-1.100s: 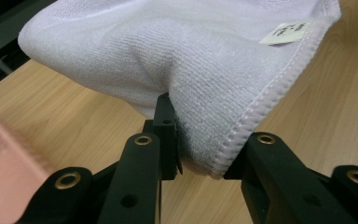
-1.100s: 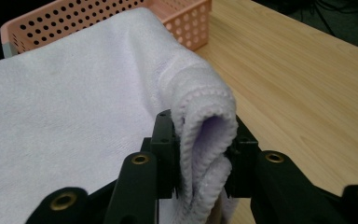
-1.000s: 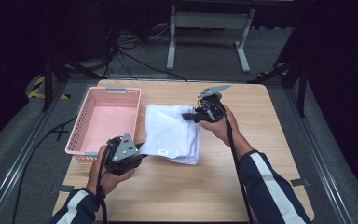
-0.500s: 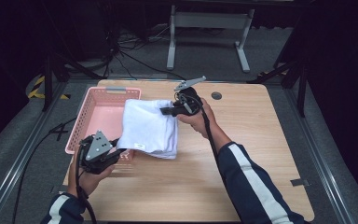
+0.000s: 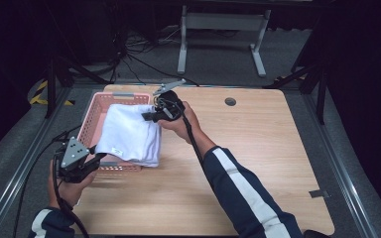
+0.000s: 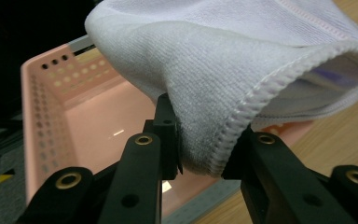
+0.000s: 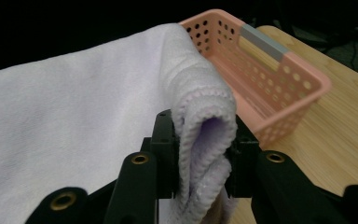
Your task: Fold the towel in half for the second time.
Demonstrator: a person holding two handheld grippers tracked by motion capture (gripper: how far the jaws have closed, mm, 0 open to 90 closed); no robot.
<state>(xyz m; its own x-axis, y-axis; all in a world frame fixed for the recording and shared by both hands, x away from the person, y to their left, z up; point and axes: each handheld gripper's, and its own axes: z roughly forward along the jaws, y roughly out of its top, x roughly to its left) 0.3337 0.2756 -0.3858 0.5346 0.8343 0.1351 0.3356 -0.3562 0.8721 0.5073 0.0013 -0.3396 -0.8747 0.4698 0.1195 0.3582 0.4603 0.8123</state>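
Two grippers pinch folded white towel [image 5: 129, 135] over pink basket [image 5: 92, 115]: left gripper [image 5: 95, 157] clamps near corner, right gripper [image 5: 148, 117] clamps far fold. Keep towel level, centre over basket, lower both ends together before releasing.

Left gripper [image 5: 95, 157]: black body wearing a grey 3-cornered plate with dark dots at its corners, black cable looping off toward the person. Right gripper [image 5: 146, 117]: black, same grey plate sticking up, black cable running along the forearm. Both gripper views are showing 2 matte black jaws with brass-ringed screw holes, 2 per arm. Sleeves [image 5: 243, 191]: dark navy, each carrying a broad white stripe running lengthwise; left sleeve showing the same stripe at the cuff.
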